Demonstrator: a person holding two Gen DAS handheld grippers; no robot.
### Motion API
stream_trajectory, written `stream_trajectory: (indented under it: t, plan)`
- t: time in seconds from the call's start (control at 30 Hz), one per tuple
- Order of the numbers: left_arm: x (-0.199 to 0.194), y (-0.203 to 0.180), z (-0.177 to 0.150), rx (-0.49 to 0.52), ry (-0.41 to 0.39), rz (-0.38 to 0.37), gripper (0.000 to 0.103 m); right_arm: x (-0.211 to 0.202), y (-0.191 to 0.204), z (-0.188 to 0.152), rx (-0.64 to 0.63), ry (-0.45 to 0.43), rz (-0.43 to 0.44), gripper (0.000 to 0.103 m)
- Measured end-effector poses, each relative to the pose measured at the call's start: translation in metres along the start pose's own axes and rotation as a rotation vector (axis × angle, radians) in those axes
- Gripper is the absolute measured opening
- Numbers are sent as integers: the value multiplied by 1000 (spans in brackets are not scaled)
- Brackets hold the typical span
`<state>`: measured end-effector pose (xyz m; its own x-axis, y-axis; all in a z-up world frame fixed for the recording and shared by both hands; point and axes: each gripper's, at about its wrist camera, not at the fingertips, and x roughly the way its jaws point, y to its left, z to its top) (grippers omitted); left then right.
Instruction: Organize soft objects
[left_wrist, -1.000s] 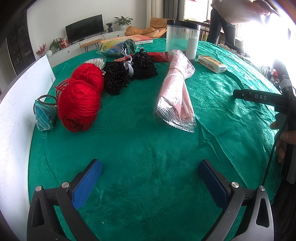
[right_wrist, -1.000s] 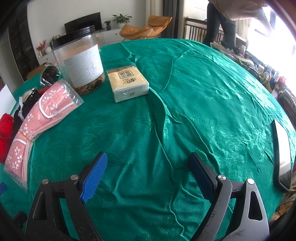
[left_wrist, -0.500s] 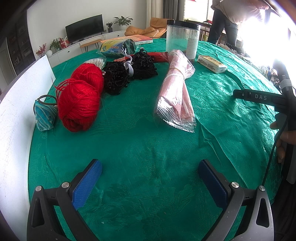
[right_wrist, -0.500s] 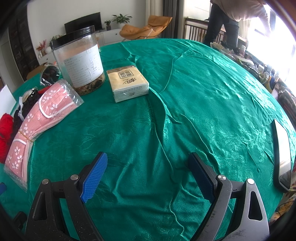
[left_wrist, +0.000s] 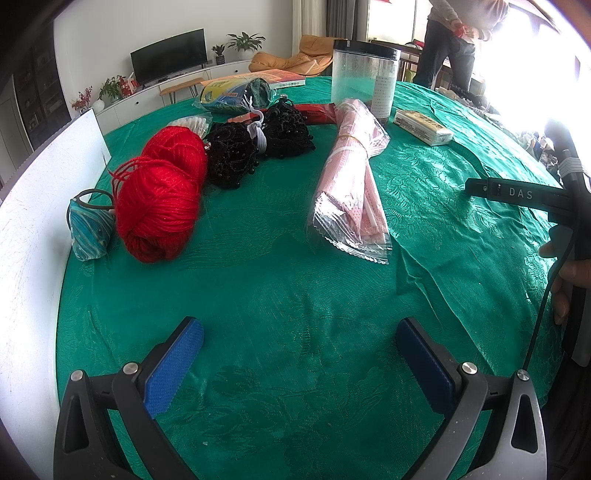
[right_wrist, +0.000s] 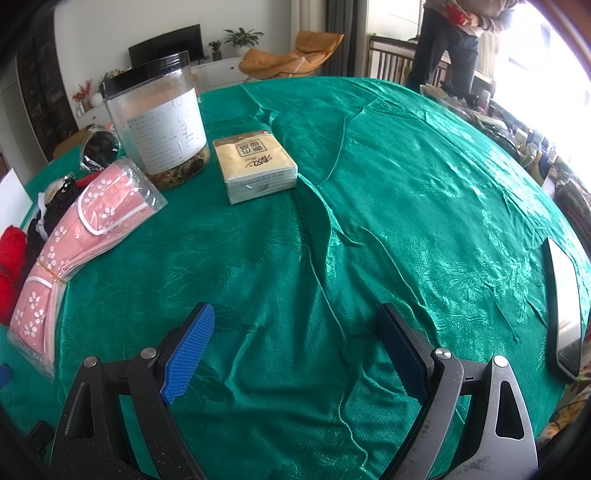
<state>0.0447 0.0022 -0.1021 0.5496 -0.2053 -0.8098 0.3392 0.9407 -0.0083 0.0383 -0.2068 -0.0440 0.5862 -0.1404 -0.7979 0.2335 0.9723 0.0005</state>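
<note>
left gripper (left_wrist: 299, 360) spread, empty | right gripper (right_wrist: 295, 347) spread, empty | jar (right_wrist: 157, 122) upright (dark dried bits at bottom)

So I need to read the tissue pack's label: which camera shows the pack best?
The right wrist view: the tissue pack lies near and nearly whole, its printed top facing the camera, beside the jar. In the left wrist view it is far off, seen edge-on, its print too small to read.
</note>
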Motion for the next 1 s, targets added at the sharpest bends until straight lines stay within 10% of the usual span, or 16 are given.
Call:
stream_trajectory:
  t: [1.0]
  plan:
    - [0, 0, 0, 0, -1, 1, 103, 1, 3, 0, 0, 0, 0, 91]
